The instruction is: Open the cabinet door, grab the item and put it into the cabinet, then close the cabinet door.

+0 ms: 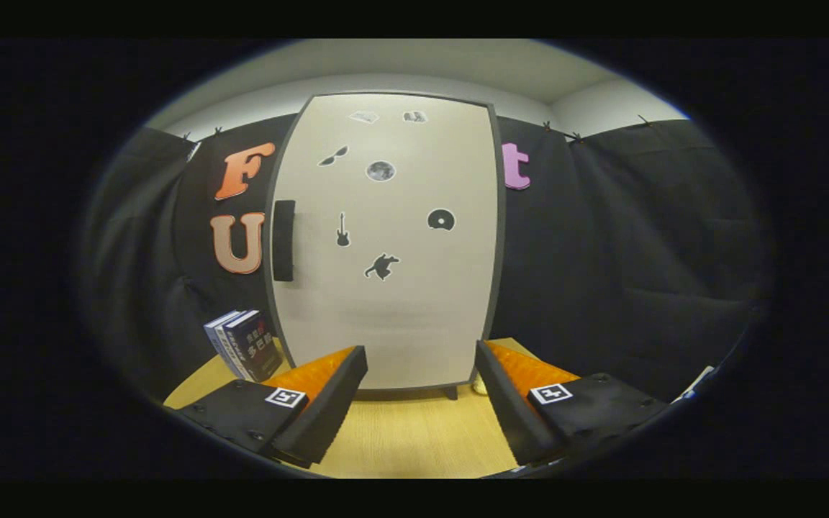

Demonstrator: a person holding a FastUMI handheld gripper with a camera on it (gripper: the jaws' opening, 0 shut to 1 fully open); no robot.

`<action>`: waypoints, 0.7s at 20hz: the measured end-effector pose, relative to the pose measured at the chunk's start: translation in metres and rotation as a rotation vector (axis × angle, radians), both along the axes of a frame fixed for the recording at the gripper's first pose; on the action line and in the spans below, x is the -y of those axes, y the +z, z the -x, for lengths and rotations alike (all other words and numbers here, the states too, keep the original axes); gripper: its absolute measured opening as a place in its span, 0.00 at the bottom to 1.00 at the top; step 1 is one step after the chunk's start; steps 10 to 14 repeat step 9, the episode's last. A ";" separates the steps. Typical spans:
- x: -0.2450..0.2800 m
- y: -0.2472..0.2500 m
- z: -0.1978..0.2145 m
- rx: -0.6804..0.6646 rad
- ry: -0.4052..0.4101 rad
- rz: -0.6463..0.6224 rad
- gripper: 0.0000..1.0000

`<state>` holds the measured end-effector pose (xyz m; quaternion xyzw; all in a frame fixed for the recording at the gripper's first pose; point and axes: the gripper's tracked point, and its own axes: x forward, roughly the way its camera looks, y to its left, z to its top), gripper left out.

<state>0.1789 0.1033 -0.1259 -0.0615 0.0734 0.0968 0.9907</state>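
Note:
A tall white cabinet (pixel 386 244) with a dark frame stands on the wooden table straight ahead of me. Its door is closed and carries several small black stickers. A black vertical handle (pixel 283 239) sits on the door's left edge. Two dark blue books (pixel 243 345) stand upright to the left of the cabinet's base, beyond my left finger. My gripper (pixel 422 360) is open, its fingers spread wide with nothing between them, pointing at the lower part of the door. A small pale object (pixel 480 388) peeks out by the cabinet's right foot, mostly hidden by my right finger.
The light wooden table (pixel 400 439) runs under my fingers up to the cabinet. Black cloth walls close in on the left, the right and behind the cabinet.

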 end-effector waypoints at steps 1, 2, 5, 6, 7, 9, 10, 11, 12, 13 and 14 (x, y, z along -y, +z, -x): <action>0.002 0.002 -0.001 0.005 -0.008 0.001 0.98; 0.002 0.002 0.000 0.007 -0.015 0.001 0.98; 0.001 0.003 0.001 0.010 -0.029 0.002 0.98; 0.000 0.004 0.002 0.012 -0.034 0.003 0.98; -0.001 0.004 0.001 0.013 -0.038 0.002 0.98; -0.006 0.006 0.003 0.016 -0.037 -0.006 0.98; -0.006 0.006 0.003 0.016 -0.037 -0.006 0.98; -0.006 0.006 0.003 0.016 -0.037 -0.006 0.98; -0.006 0.006 0.003 0.016 -0.037 -0.006 0.98; -0.006 0.006 0.003 0.016 -0.037 -0.006 0.98; -0.006 0.006 0.003 0.016 -0.037 -0.006 0.98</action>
